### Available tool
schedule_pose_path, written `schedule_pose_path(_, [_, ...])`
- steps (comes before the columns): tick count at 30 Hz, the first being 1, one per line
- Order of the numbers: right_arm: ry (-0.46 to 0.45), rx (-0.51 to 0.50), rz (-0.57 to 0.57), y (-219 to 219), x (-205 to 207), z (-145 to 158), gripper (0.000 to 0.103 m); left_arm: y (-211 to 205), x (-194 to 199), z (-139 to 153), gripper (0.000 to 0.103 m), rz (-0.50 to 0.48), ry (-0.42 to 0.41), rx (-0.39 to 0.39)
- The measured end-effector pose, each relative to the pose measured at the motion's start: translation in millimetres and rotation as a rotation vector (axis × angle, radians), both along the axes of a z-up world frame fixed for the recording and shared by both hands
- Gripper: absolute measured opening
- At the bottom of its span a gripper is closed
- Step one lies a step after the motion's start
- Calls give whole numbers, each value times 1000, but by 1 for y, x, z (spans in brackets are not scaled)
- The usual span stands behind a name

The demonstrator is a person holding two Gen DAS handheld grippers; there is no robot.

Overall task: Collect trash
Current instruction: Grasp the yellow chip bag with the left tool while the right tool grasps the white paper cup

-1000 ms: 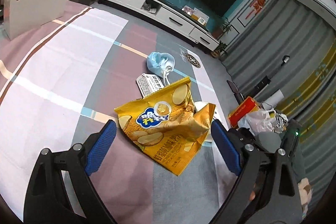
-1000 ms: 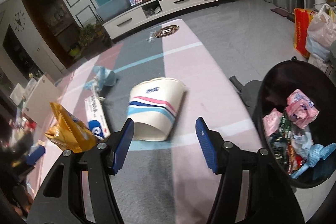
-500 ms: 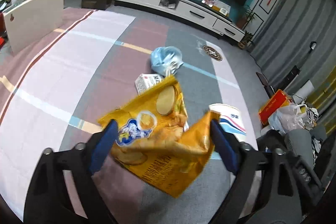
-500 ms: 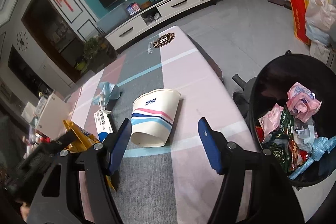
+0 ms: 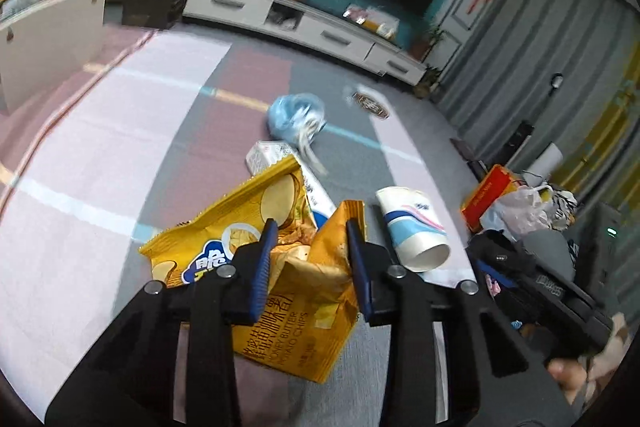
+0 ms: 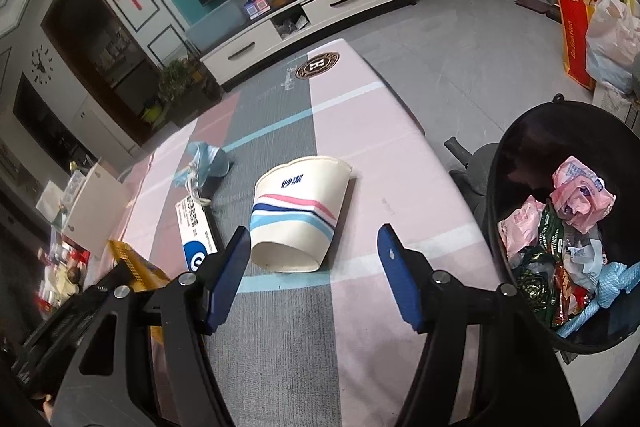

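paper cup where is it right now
In the right wrist view the paper cup lies on its side on the striped mat, just ahead of the open right gripper.

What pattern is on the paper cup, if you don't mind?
Cream paper cup with pink, navy and light-blue stripes; clearest in the right wrist view.

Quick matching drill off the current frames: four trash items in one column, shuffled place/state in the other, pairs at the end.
Things:
1. chip bag
2. paper cup
3. blue mask
4. pink wrapper

Places/states:
A. inside the black bin
B. lying on its side ahead of the open right gripper
C. crumpled between the closing jaws of the left gripper
D. on the mat beyond the white carton

Pairs: 1-C, 2-B, 3-D, 4-A
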State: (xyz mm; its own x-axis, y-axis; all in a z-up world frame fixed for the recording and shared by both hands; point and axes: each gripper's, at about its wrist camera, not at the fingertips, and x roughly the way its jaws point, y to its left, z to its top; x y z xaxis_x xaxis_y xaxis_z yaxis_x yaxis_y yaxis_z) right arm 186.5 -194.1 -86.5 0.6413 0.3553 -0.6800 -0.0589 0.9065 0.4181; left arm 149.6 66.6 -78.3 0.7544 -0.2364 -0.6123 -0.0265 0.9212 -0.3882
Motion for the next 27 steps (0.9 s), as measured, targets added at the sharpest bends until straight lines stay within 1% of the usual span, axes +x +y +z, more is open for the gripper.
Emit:
schedule_pose_path(2, [8,-21,10,5,2,-3,65,1,-7,9,35,-11,-54,4])
schedule_pose_path(3, [13,-35,17,9,3,-5,66,0,-10,14,35,-13,-82,27])
schedule_pose_path(6, [16,-87,28,18,5,-9,73,-3,-12,15,38,-14,-116,73])
schedule_pose_path(10, [-2,-188,58,37,8,-14,75,-1,-8,9,39,-18,-90,61])
schedule_pose_path(12, [0,-216,66,43,11,-17,77,1,-9,9,40,-6,-92,79])
schedule_pose_path(13, [3,-220,67,45,13,-19,77,2,-9,9,40,0,-89,86])
schedule_pose_path(17, [2,-256,53,54,24,-25,77,12,-12,3,40,10,-70,62])
schedule_pose_path(21, [16,-252,52,60,33,-32,77,17,-12,-2,40,11,-46,45])
schedule_pose_path(25, [22,-259,41,62,40,-35,77,19,-11,-2,41,8,-42,41])
schedule_pose_path(26, [21,-258,36,62,41,-35,75,19,-11,-3,41,8,-40,41])
schedule_pose_path(27, [19,-259,30,61,41,-35,69,19,-11,-3,41,7,-37,43])
